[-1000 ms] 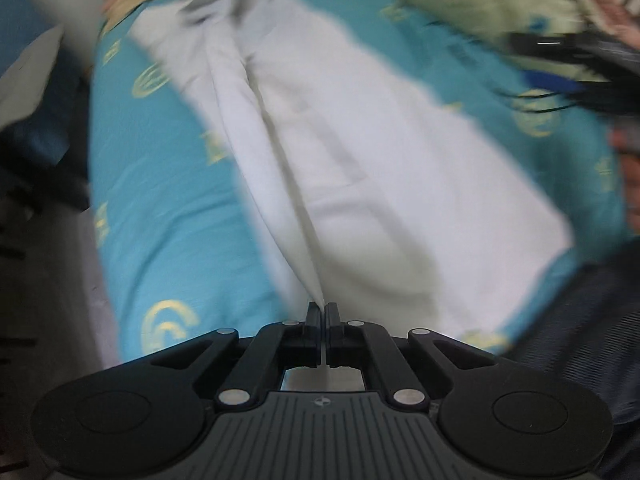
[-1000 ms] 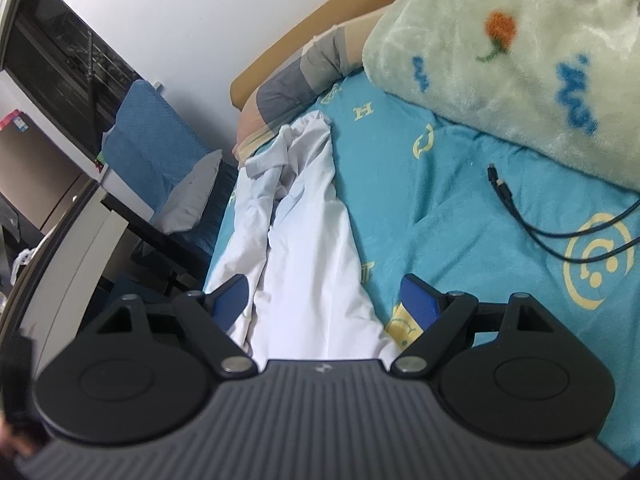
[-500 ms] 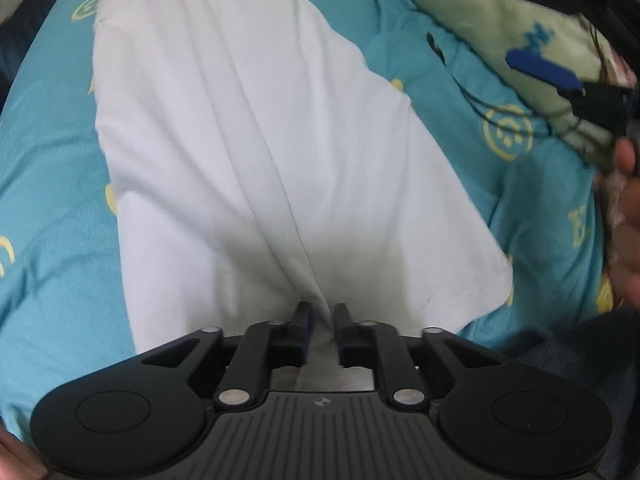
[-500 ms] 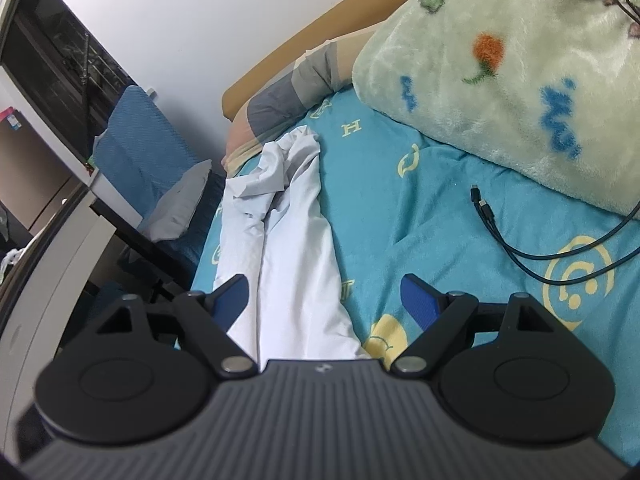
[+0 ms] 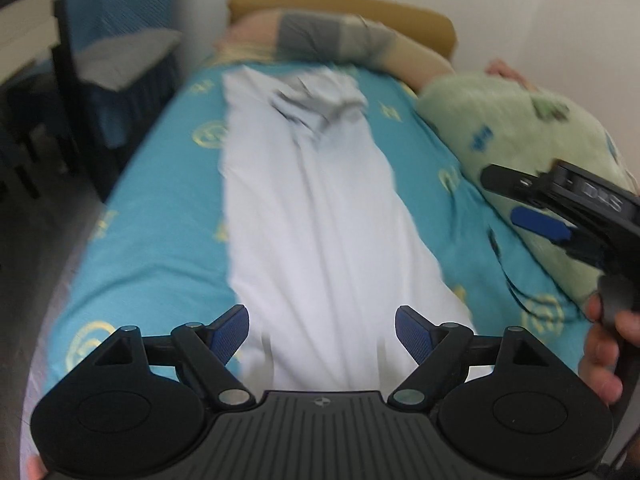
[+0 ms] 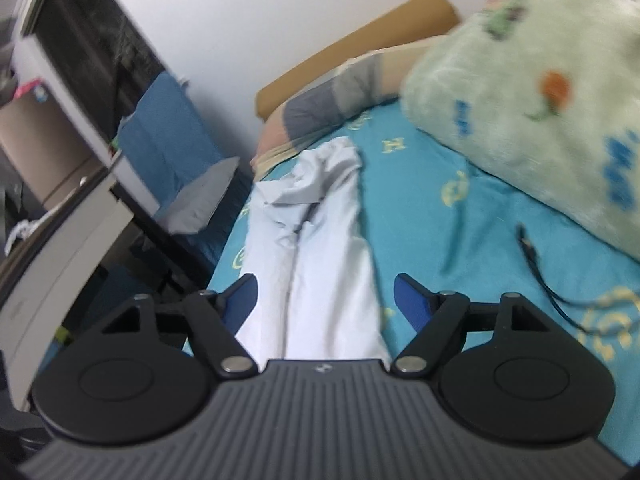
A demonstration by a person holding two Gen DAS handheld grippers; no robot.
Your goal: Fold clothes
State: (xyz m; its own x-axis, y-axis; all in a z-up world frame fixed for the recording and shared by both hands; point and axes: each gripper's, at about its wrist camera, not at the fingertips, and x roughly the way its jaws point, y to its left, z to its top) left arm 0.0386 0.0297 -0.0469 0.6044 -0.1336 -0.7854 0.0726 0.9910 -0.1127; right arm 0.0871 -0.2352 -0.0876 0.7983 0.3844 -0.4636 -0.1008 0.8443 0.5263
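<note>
A long white garment [image 5: 316, 216] lies stretched lengthwise on the turquoise bed sheet [image 5: 160, 216], bunched and creased at its far end. It also shows in the right wrist view [image 6: 320, 264]. My left gripper [image 5: 322, 330] is open and empty, held above the garment's near hem. My right gripper [image 6: 325, 300] is open and empty, above the near end of the garment; it also shows at the right edge of the left wrist view [image 5: 532, 208], beside the garment.
A pale green fleece blanket [image 5: 528, 136] is heaped on the bed's right side. A black cable [image 6: 548, 276] lies on the sheet near it. A striped pillow [image 5: 344, 40] and tan headboard [image 5: 340, 4] are at the far end. A blue chair [image 6: 168, 148] stands left of the bed.
My left gripper was shut on the garment's near hem, then opened wide and let it go, and lifted back. The garment now lies flat. The right gripper stayed open and shifted slightly.
</note>
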